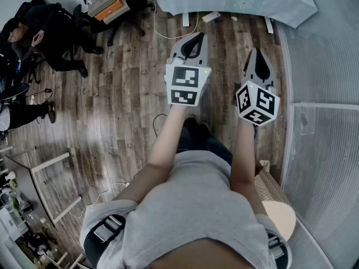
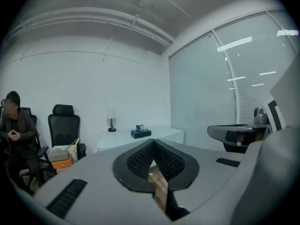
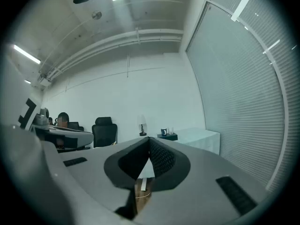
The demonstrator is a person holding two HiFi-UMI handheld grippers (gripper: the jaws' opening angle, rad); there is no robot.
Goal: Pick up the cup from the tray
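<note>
- Left gripper (image 2: pixel 152 143): two jaws pressed together, nothing between.
- Right gripper (image 3: pixel 149 151): likewise.
- Far beyond the jaw tips: one tray (image 3: pixel 167 136), one blue cup (image 3: pixel 163 131), one glass (image 3: pixel 170 130), one lamp (image 3: pixel 142 126).

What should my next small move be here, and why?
Probably walk toward the table: the cup sits on the tray there, far across the room, beyond both claws' reach. The left claw and right claw are shut and empty, so opening one can wait until closer.

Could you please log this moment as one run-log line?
phase: pre-reach | left gripper: shut, empty | right gripper: shut, empty | cup: on tray, on table ahead, untouched
</note>
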